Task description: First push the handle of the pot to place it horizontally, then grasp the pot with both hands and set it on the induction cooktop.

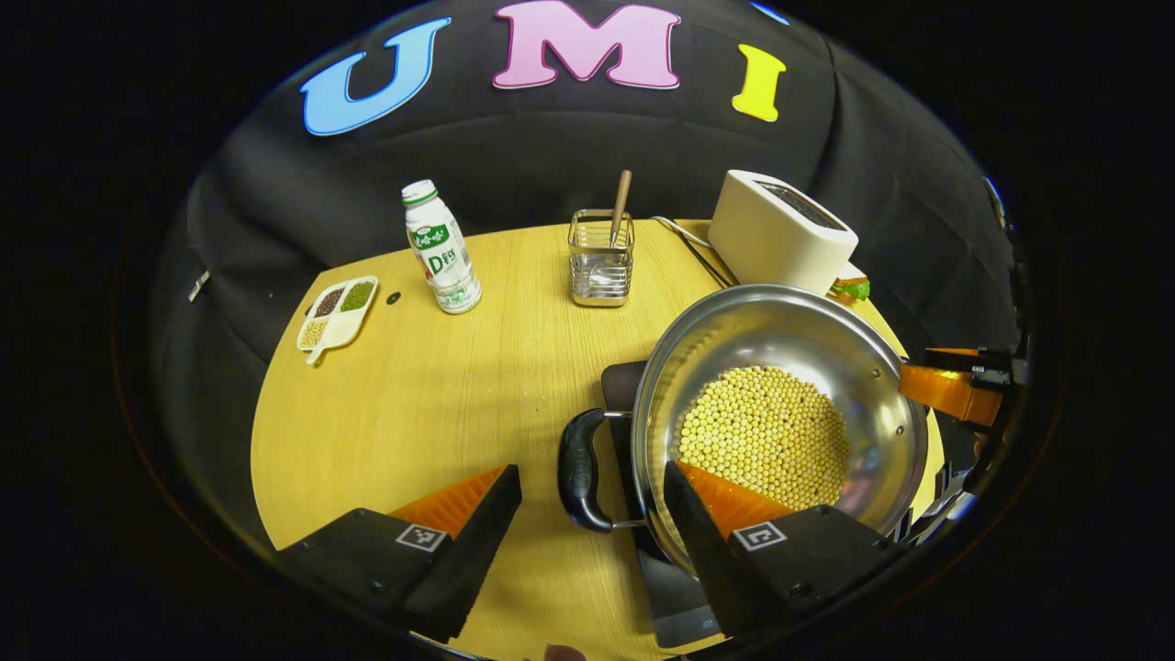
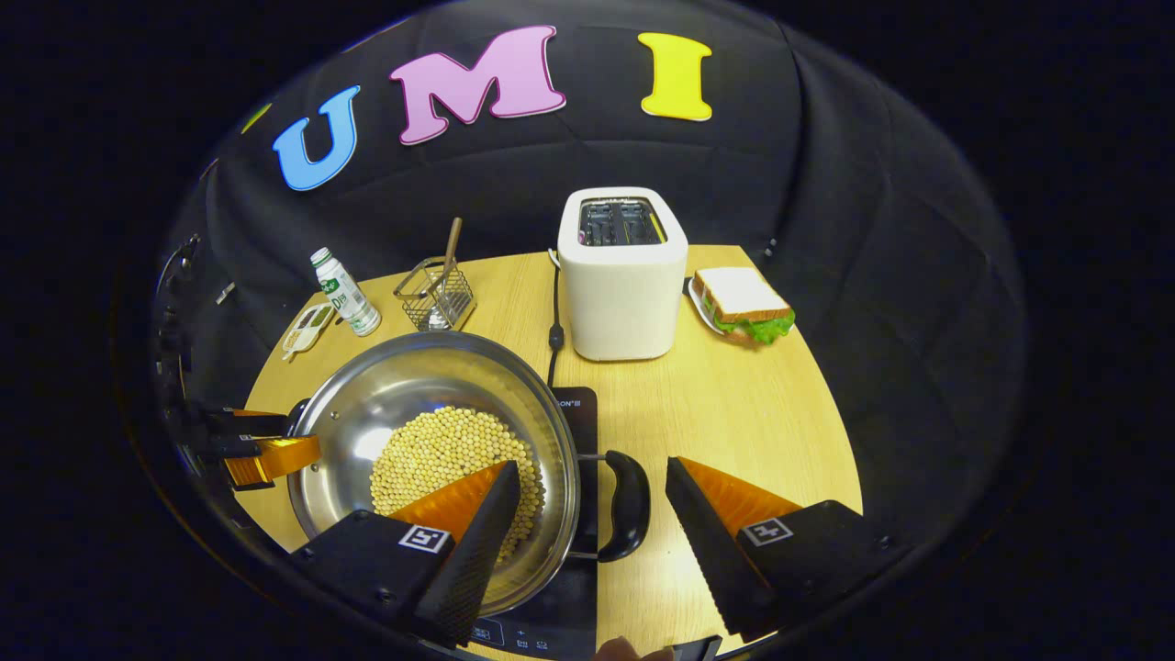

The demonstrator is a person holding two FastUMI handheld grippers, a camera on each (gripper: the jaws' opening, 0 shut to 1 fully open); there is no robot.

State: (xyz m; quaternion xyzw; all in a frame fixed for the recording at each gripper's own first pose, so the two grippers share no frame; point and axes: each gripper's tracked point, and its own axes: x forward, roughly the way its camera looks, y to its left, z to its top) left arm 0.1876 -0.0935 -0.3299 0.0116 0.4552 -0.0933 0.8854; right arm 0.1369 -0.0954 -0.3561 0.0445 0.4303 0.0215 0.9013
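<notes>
The pot (image 1: 780, 404) sits on the induction cooktop (image 2: 574, 408) on the tabletop (image 1: 413, 404), pale beans heaped inside. In the left gripper view the left claw (image 1: 592, 496) is spread wide — its fingers straddle the black loop handle (image 1: 580, 470) without pressing it. In the right gripper view the right claw (image 2: 592, 491) is spread just as wide around the opposite handle (image 2: 629, 505), released. Toaster (image 2: 622, 271) and sandwich (image 2: 744, 303) stand behind — bottle (image 1: 441, 246) farther left.
</notes>
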